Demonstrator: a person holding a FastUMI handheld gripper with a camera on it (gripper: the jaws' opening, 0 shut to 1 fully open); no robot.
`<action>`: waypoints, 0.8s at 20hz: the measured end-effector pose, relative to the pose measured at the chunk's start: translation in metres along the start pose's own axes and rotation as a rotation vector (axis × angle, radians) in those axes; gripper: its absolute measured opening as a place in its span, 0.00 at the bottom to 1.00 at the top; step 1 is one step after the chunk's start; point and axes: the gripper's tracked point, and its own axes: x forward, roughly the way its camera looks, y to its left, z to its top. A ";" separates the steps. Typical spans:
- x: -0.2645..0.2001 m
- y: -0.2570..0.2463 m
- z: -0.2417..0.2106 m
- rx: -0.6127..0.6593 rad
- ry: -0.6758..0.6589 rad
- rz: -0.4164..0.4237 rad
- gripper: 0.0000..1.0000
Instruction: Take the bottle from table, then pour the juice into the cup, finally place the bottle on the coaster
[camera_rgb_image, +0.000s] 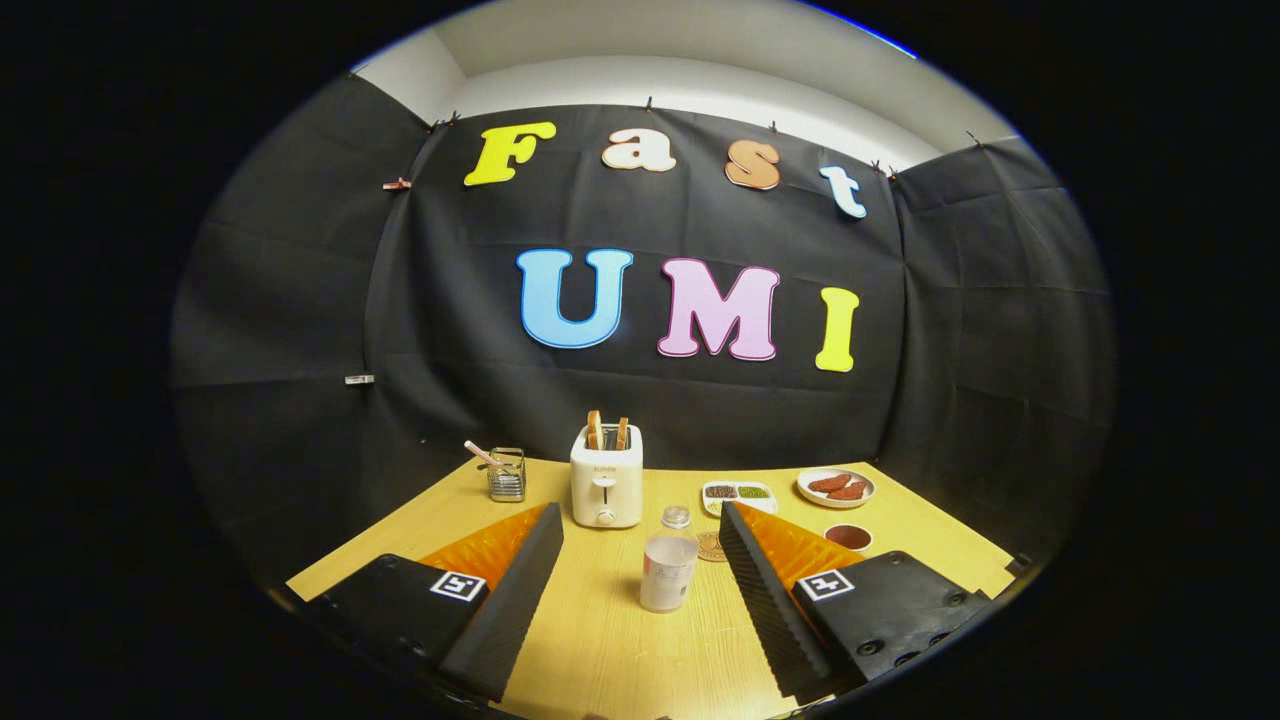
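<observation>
Basically nothing done yet: black ridged two-finger gripper is hanging w/ fingers wide apart, empty. Standing between them, just ahead, is a white cylindrical bottle on the light wooden table. Small clear glass cup and round brown coaster are sitting beyond it. Grab, pour, place all left

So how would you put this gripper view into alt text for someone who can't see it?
The gripper is open over a wooden table, its fingers either side of a white cup. Beyond the cup stand a small bottle, a coaster and a white toaster holding toast, with plates of food further right.
</observation>
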 end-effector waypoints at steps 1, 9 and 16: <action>0.000 0.000 0.000 -0.001 0.000 0.001 0.97; 0.008 -0.002 -0.009 -0.023 0.014 -0.003 0.97; 0.028 -0.005 -0.023 -0.036 0.030 -0.018 0.97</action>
